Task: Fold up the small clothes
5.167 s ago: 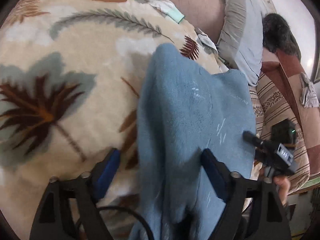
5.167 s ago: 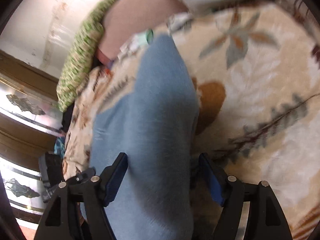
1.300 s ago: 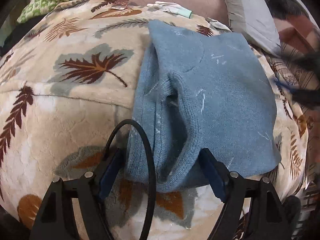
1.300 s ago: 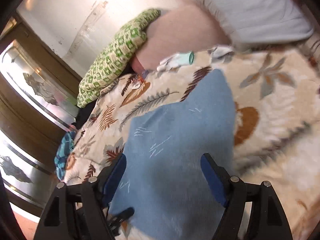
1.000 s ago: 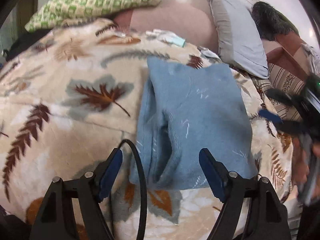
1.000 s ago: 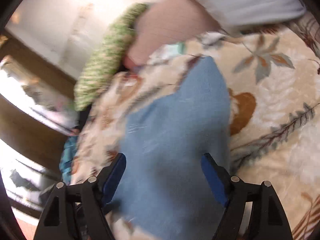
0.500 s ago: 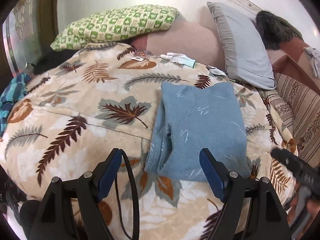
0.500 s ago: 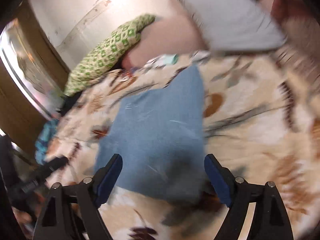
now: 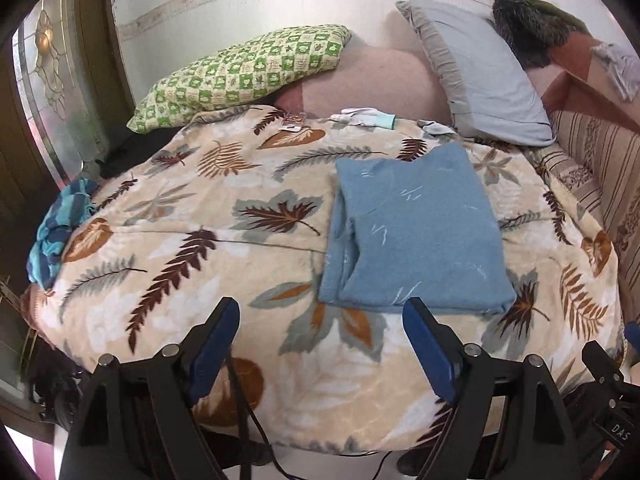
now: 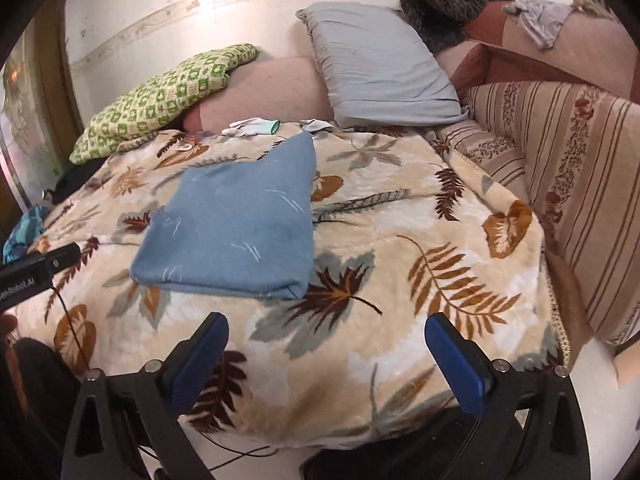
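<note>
A folded blue knit garment [image 9: 416,236] lies flat on the leaf-patterned blanket [image 9: 200,264], right of the bed's middle; it also shows in the right wrist view [image 10: 236,224]. My left gripper [image 9: 320,340] is open and empty, held back off the bed's near edge, below the garment. My right gripper [image 10: 326,354] is open and empty, also back from the near edge, to the garment's right. Neither touches the cloth.
A green checked pillow [image 9: 240,76], a pink bolster [image 9: 372,80] and a grey pillow [image 9: 476,76] line the wall. Small white and teal clothes [image 9: 366,117] lie by the bolster. A striped sofa [image 10: 568,184] stands at right. Blue cloth [image 9: 56,232] hangs at the bed's left edge.
Both grippers have let go of the blue garment and pulled back and up from the bed. The garment now lies folded and still on the blanket.
</note>
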